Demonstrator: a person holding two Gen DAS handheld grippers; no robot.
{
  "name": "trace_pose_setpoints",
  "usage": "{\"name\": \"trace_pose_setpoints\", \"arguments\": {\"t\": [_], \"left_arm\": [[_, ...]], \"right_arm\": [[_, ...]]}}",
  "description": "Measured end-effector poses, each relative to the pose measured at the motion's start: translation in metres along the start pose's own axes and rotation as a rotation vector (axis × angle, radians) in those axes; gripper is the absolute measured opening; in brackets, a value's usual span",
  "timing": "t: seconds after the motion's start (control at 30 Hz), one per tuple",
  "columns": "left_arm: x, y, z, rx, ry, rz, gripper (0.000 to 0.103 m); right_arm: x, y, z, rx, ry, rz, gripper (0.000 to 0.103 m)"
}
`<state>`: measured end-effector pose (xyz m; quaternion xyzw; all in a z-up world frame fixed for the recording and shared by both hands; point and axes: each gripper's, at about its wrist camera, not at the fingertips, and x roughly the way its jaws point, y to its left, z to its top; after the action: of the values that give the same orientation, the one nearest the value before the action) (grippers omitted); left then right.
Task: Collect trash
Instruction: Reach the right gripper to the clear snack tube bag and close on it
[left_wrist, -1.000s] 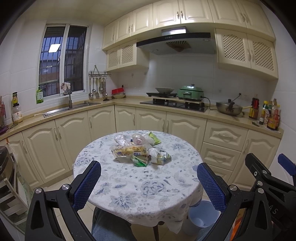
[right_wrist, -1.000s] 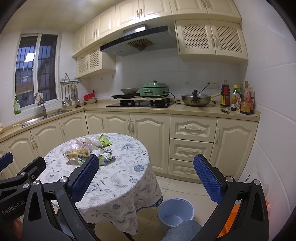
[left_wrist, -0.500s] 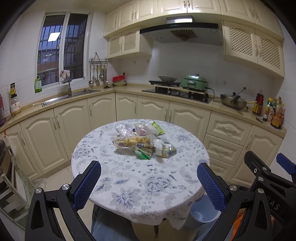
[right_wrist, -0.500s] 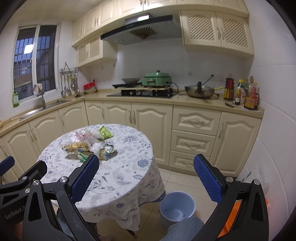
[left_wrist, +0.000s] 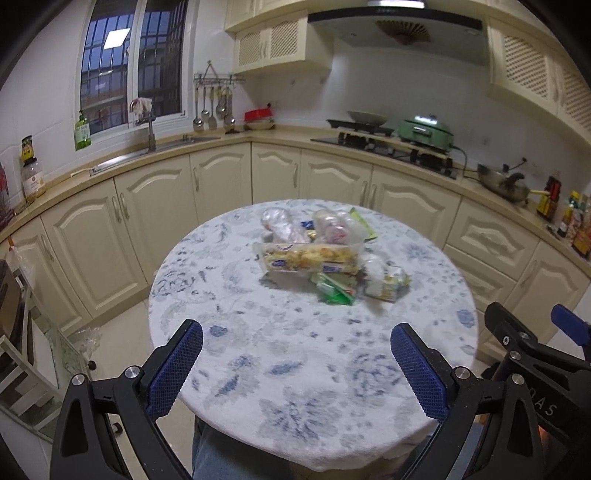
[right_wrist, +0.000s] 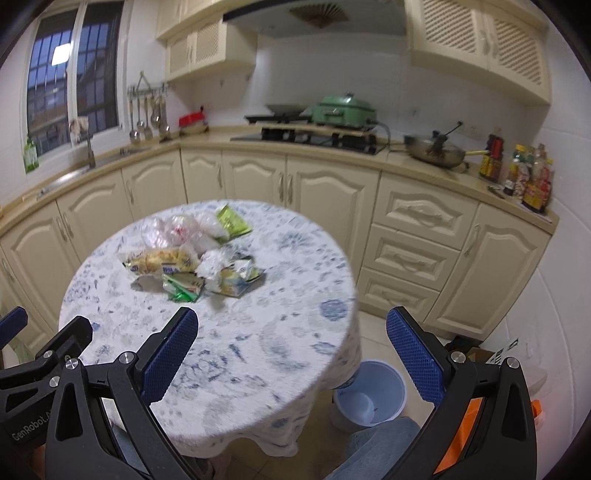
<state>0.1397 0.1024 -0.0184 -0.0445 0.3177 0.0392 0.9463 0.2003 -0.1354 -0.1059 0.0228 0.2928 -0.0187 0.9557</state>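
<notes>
A pile of trash lies on the far half of a round table with a blue-flowered cloth: a long snack packet, clear plastic bags, green wrappers and a crumpled yellow pack. The pile also shows in the right wrist view. My left gripper is open and empty over the table's near edge. My right gripper is open and empty over the table's right edge. A light blue bin stands on the floor right of the table.
Cream kitchen cabinets wrap around behind the table, with a sink, a stove and a green cooker. Sauce bottles stand on the right counter. A white rack stands at the left.
Both grippers have moved forward and tilted down toward the table; the trash pile looks larger and nearer. Both stay open and empty.
</notes>
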Motion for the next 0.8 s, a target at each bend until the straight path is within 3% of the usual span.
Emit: {"name": "trace_pose_setpoints", "arguments": {"t": [0.27,0.43,0.63,0.8], "left_arm": [[0.063,0.04,0.016,-0.065,0.124,0.016,0.095],[0.105,0.074,0.024,-0.137,0.218,0.035,0.092],[0.14,0.116,0.028,-0.224,0.285,0.151,0.094],[0.152,0.131,0.027,-0.275,0.322,0.23,0.094]], "right_arm": [[0.061,0.051,0.005,-0.09,0.096,0.009,0.103],[0.094,0.085,0.011,-0.183,0.082,0.101,0.103],[0.114,0.142,0.016,-0.41,-0.038,0.171,0.103],[0.134,0.191,0.012,-0.679,-0.108,0.131,0.103]]}}
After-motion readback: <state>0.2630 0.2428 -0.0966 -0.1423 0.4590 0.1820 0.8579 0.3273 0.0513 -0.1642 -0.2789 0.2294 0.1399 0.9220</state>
